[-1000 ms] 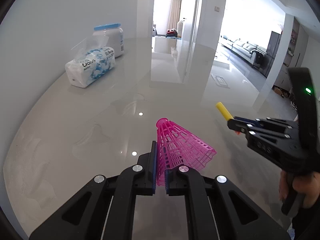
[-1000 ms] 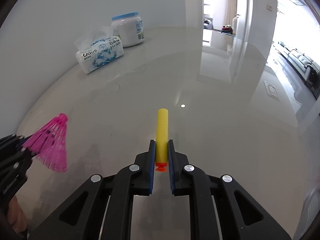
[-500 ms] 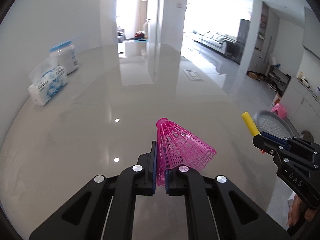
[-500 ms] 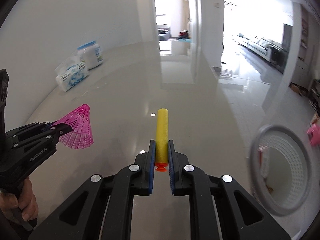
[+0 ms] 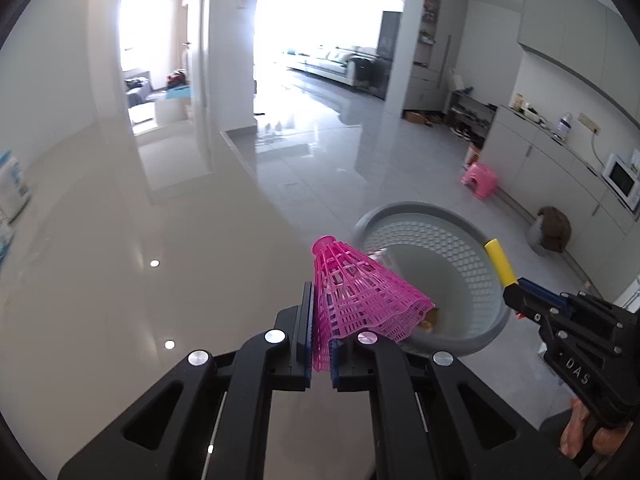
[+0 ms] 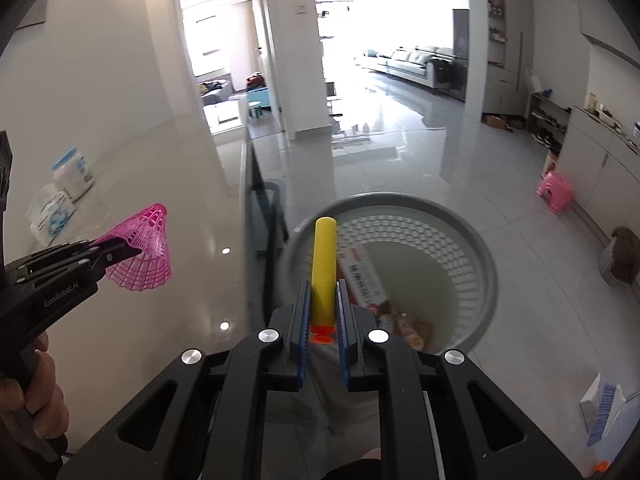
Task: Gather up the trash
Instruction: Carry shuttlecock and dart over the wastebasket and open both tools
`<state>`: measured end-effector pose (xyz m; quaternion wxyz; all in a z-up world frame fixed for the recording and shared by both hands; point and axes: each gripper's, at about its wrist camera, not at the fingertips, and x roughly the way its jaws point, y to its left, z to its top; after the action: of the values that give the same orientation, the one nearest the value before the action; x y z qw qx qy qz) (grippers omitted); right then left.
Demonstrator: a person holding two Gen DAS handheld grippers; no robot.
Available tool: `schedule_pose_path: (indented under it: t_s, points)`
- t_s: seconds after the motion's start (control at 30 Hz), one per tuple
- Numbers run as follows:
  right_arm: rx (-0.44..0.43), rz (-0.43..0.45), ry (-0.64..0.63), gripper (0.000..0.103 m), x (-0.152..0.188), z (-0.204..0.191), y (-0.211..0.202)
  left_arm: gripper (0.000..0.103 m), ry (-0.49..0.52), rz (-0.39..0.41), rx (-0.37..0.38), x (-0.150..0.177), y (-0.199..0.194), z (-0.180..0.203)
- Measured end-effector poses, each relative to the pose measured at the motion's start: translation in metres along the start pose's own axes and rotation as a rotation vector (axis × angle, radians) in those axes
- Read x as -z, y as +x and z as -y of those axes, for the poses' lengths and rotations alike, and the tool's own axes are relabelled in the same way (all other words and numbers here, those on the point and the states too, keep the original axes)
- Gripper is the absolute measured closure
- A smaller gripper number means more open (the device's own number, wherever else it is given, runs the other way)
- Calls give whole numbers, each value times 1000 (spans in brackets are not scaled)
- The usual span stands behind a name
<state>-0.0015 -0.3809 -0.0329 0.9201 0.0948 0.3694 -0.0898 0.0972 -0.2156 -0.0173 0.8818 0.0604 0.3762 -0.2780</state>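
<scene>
We see strong daylight pouring from the far living room and a side doorway [image 6: 216, 60], both blown out to white. It glares in streaks across the tiled floor [image 5: 320, 148], and the glossy desk [image 5: 120, 280] mirrors small ceiling lights as bright dots. Both fisheye views bend walls and darken at the corners. The basket [image 6: 472, 240] rim looks smeared, and the tissue pack [image 5: 10, 188] at the left edge blurs.

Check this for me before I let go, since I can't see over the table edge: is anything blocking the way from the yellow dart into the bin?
Nothing visible does. The yellow foam dart, shut in the right gripper, points at the open-topped grey bin.
</scene>
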Motion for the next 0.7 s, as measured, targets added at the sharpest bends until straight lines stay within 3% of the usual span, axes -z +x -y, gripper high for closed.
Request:
schedule_pose_path:
  t_s: [0.23,0.5,0.67,0.7]
  points:
    - [12,-10,99,91,-5,53,18,96,68,-57,21,-21,58,47]
    - [-6,-70,164,91,-1,88,60,95,106,-131,22,-26,109,66]
    - [-16,-80,167,90,-3,85,71,94,105,-147,17,-29,121,71]
    - [-16,-78,166,90,-4,83,72,89,103,-147,13,-29,122,71]
